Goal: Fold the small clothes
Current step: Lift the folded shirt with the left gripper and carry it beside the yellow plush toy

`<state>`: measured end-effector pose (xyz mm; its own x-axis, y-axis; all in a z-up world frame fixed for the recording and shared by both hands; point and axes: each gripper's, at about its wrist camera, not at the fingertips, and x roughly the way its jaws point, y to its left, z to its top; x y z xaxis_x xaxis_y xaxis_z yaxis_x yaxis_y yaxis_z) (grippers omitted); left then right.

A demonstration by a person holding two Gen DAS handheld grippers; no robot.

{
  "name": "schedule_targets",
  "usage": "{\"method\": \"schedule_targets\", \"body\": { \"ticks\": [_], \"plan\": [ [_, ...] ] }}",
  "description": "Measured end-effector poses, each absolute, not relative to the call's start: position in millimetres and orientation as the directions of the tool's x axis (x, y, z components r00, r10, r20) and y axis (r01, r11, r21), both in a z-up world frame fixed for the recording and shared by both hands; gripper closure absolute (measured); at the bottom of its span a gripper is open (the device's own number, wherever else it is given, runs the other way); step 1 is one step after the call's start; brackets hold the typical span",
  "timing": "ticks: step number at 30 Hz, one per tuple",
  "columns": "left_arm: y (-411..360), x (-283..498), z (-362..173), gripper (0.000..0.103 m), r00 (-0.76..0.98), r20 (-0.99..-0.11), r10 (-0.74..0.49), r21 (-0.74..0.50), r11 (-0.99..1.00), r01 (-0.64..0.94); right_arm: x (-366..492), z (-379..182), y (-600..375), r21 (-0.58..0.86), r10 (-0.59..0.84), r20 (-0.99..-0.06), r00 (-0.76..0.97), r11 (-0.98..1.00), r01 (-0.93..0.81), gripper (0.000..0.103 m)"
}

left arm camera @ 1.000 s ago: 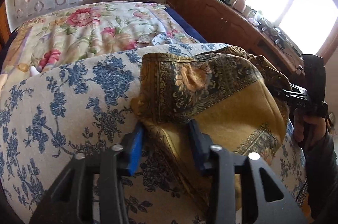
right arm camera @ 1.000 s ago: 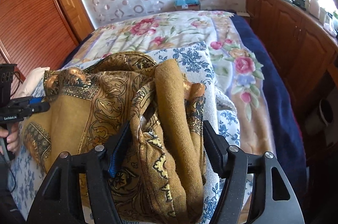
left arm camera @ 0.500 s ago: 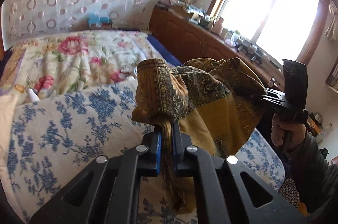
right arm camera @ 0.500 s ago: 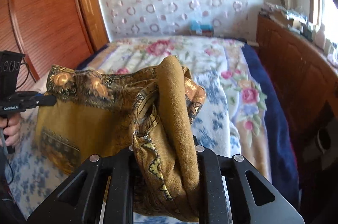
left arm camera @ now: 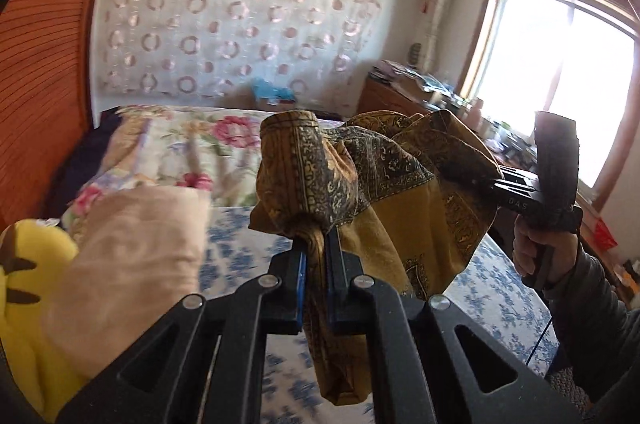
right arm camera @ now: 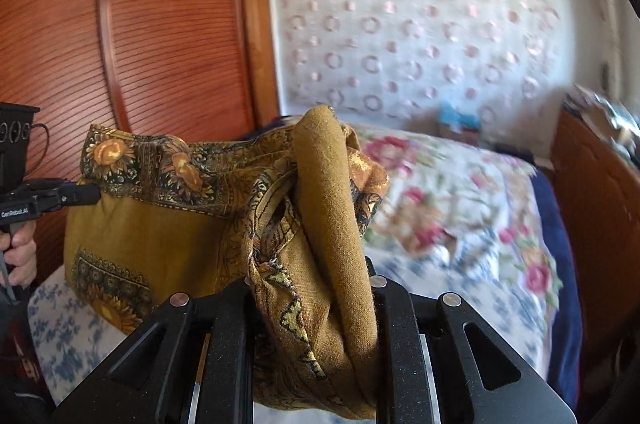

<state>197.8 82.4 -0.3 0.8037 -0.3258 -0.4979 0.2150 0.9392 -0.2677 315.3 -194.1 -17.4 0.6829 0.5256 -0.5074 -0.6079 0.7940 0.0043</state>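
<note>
Surroundings: a bed (left arm camera: 256, 236) with a blue-flowered white sheet lies below; a rose-patterned quilt (left arm camera: 188, 148) covers its far half; a beige folded cloth (left arm camera: 132, 256) and a yellow plush toy (left arm camera: 24, 288) crowd the left tongs' left side.
Further off: a reddish wooden slatted wardrobe (right arm camera: 132, 36), a cluttered wooden cabinet (left arm camera: 400, 96) under the bright window (left arm camera: 560, 76).
Garment: one mustard-yellow printed cloth with a dark sunflower border (right arm camera: 168, 224), lifted clear of the bed, strung between the two tongs.
Left tongs (left arm camera: 316, 252): clenched on a bunched corner of the cloth.
Right tongs (right arm camera: 316, 288): clamped around a thick gathered fold of it.
Count: one cloth, two tongs.
</note>
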Motion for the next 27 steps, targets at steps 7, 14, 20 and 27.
{"method": "schedule_targets", "body": {
  "ticks": [7,14,20,27],
  "plan": [
    [140.1,178.0,-15.4,0.099,0.856,-0.484,-0.181,-0.244,0.967,0.066,341.1,-12.8,-100.7,-0.035,0.597,-0.526,0.606,0.697,-0.716,0.088],
    [193.5,164.0,-58.9,0.099,0.844,-0.531,-0.08,-0.29,0.952,-0.093,370.8,-18.3,7.1,-0.093,0.66,-0.554,0.508,0.557,-0.825,0.088],
    [213.5,150.7,-100.4,0.099,0.8,-0.598,-0.044,-0.312,0.932,-0.183,388.0,-33.3,96.8,-0.135,0.683,-0.596,0.423,0.433,-0.891,0.088],
    [208.3,151.4,-114.6,0.099,0.77,-0.638,-0.004,-0.272,0.937,-0.221,406.8,-51.3,151.9,-0.121,0.674,-0.636,0.375,0.393,-0.912,0.086]
  ]
}}
